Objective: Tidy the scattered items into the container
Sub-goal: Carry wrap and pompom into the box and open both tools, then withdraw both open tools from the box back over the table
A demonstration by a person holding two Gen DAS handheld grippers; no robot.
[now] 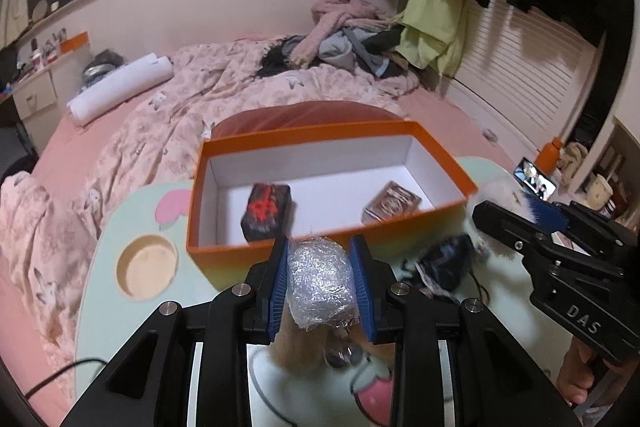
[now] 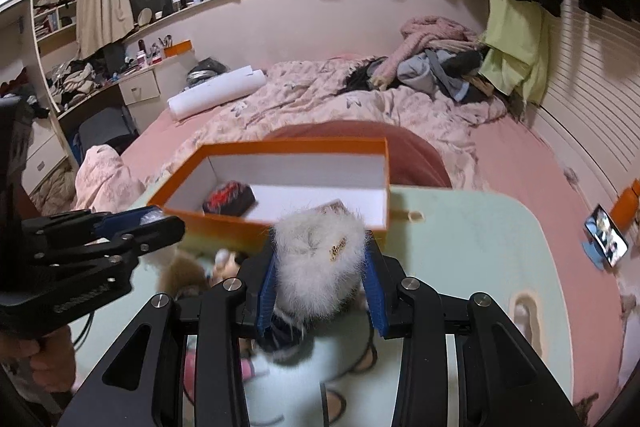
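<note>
A: From the left wrist view, the left tool [image 1: 322, 281] is clamped on a bubble-wrapped bundle [image 1: 320, 279], its 2 blue pads pressed against either side, held just short of the orange box [image 1: 256, 259] on the pale green counter [image 1: 104, 259].

B: And the box contents?

A: 2 things on its white floor: a black pack with a red mark [image 1: 267, 211] to the left and a brownish patterned pack [image 1: 392, 207] to the right, well apart.

B: The right wrist view shows only the black and red pack [image 2: 229, 202] clearly; the other is mostly hidden behind the white fluffy item [image 2: 320, 259] that the right tool [image 2: 320, 281] is closed on. A small gold emblem sits on the fur.

A: The left view catches only a tuft of that fur [image 1: 496, 193] past the right tool [image 1: 516, 215], and a dark blurred item [image 1: 444, 263] on the counter near the box.

B: Mine shows a brown furry thing [image 2: 184, 273] on the counter below the left tool [image 2: 148, 221], too blurred to name. A phone [image 2: 606, 241] with a lit screen lies on the pink bed [image 2: 512, 163].
</note>
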